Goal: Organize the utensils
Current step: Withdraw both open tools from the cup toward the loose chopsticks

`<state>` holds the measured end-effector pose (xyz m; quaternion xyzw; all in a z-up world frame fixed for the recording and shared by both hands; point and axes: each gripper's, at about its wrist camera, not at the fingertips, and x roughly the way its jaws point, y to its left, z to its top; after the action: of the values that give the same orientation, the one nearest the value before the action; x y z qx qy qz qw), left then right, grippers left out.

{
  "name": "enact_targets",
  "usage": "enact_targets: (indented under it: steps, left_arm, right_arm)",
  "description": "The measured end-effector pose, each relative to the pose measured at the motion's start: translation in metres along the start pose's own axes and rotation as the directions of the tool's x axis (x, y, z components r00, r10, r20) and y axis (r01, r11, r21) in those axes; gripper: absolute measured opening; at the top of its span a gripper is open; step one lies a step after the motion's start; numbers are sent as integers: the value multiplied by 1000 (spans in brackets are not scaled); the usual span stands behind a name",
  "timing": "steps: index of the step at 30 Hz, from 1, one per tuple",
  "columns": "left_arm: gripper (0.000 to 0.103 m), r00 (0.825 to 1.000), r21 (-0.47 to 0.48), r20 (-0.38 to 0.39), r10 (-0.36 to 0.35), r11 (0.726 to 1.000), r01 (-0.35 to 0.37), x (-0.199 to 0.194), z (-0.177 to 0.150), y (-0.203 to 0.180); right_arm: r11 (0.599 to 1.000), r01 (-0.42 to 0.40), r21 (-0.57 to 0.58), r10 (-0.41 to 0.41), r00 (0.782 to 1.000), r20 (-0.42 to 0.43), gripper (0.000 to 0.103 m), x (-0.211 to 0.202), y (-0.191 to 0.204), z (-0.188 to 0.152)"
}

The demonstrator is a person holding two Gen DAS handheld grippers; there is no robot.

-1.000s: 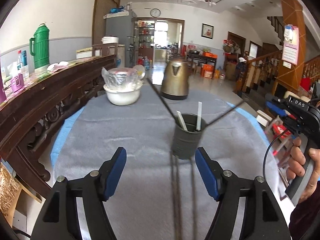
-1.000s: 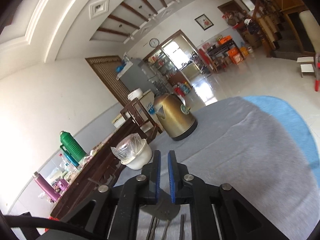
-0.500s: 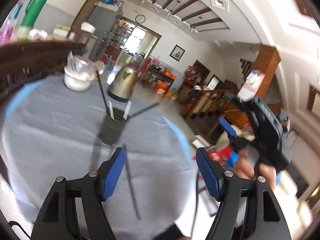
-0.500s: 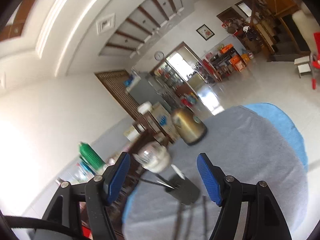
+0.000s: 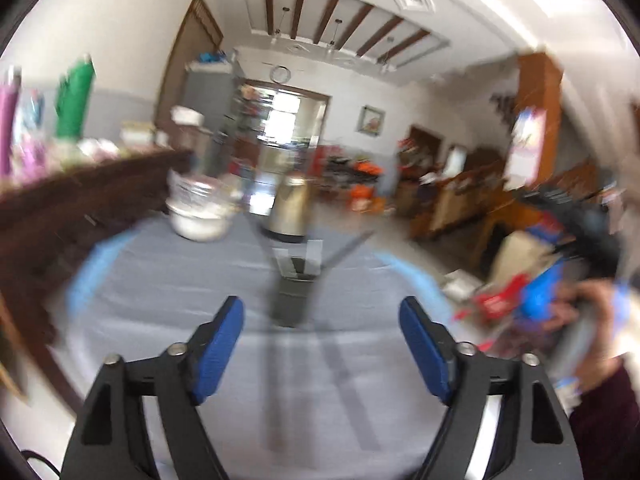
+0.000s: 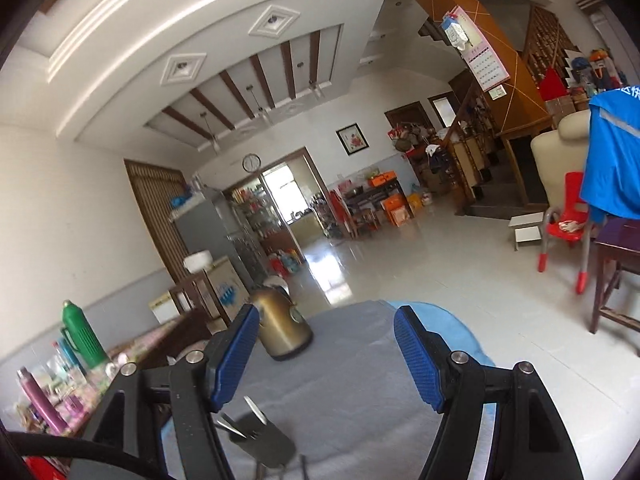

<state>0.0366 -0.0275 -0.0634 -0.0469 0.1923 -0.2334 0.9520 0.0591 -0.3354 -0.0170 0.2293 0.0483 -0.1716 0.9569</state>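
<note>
A dark grey utensil holder [image 5: 294,292] stands on the grey tablecloth [image 5: 168,280] with several utensils sticking out of it; this view is blurred. My left gripper [image 5: 321,334] is open and empty, just short of the holder. In the right wrist view the holder [image 6: 262,442] sits low between the jaws, with white and dark handles in it. My right gripper [image 6: 326,354] is open and empty, raised above the table and behind the holder.
A gold kettle [image 6: 282,330] stands at the table's far side. A white bowl covered in plastic [image 5: 200,210] sits at the far left. A dark wooden sideboard [image 5: 80,200] with a green thermos [image 5: 74,98] runs along the left edge.
The right gripper went from shut to open and has lifted away from the holder. The left gripper has swung about and now faces the holder again, still open.
</note>
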Motion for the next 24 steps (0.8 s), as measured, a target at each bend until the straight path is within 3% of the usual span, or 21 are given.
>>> enact_targets:
  steps: [3,5,8,11,13,18,24]
  left_arm:
    - [85,988,134,-31,150,980,-144,28,0,19]
    - [85,965,201,-71,251,951,-233,55,-2,38]
    - [85,931,219,-116,346,923,-316,87,-2,69]
    - [85,899,222,-142,414,899,-379,111,-1,90]
    - [85,887,203,-160,433,894,-400,119,1,96]
    - [85,892,136,-205,404,914,-383,115,-3,95]
    - [85,895,157,-220,387,920,-359,112,-9,79]
  right_arm:
    - [1000,6,-31,-7,1000,-13,73,-2,-5,-7]
    - [997,19,-80,-20,1000,-7,73,-6,-8,-14]
    - [983,71,-170,-75,997,-15,73,-5,-13,-26]
    - [979,86,-187,-97,994,-53,73,3,-23,-39]
    - [979,72,-191,-90,992,-87,73,5,-26,-46]
    - [983,-16,-183,-23,977,-212,73,10,-39,-74]
    - [978,-106,-179,41,942,-334,73,8,-41,-113]
